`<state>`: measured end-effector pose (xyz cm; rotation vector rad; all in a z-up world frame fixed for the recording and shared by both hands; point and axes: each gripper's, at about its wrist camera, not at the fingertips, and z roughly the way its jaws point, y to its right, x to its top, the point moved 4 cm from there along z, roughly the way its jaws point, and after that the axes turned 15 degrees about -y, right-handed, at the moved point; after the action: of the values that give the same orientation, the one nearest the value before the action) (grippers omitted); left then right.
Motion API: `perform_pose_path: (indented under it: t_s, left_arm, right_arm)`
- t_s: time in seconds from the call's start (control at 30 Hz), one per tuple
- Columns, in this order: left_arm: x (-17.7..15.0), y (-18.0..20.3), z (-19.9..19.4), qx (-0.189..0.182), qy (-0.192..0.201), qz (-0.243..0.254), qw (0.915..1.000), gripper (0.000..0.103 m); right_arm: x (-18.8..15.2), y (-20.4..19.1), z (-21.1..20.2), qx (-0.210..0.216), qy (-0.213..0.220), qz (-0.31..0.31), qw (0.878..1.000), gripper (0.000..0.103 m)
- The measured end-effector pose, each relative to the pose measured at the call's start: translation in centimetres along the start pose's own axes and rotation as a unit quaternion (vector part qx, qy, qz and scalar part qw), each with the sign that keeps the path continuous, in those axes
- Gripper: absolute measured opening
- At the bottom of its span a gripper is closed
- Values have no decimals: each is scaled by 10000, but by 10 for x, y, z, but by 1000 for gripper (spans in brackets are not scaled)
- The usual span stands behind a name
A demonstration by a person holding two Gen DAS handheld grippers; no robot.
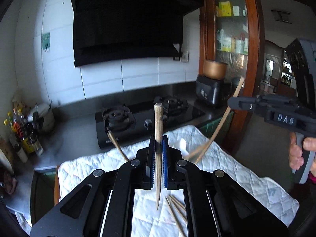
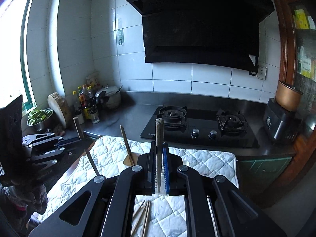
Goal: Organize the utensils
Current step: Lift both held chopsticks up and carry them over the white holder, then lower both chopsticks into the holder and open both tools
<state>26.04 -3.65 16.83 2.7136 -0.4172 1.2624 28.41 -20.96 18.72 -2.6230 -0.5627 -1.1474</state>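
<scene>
Two chopsticks are up off the worktop (image 2: 128,116), one clamped in each hand-held gripper. The left hand-held gripper (image 1: 158,158) pinches its chopstick (image 1: 158,130) upright between blue pads, blunt end up. The right hand-held gripper (image 2: 159,167) grips another chopstick (image 2: 159,138) likewise. Several loose chopsticks (image 1: 176,207) lie on the white quilted cloth (image 1: 246,177) below. What may be a wooden spatula (image 2: 128,152), partly hidden, rests on the cloth.

loose chopsticks (image 2: 142,215) clutter the quilted cloth (image 2: 207,162); bare counter (image 2: 126,118) left of stove (image 2: 199,130).
</scene>
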Motion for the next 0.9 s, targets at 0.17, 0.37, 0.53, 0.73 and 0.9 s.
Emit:
perform_pose_path:
  t_s: [0.17,0.37,0.53,0.73,0.9]
  left_arm:
    - [36,-8,4,185,393,-15,9991,5]
    - [51,-18,31,341,584,-125,9976,5]
    - [45,-36,61,214,448,-381,9980,5]
    - [24,-52,92,149,127,-589,9981,5]
    - [10,-56,105,37,-59,-630,9980,6]
  right_arm:
    - [23,13,15,-210,81,124,9997,7]
    - [31,24,43,-326,31,191,9993,7]
    - [21,30,73,-390,-202,204,9988,7]
    - [4,39,99,-395,-447,217,9980,7]
    - [-8,44,113,-435,-633,259,9967,7]
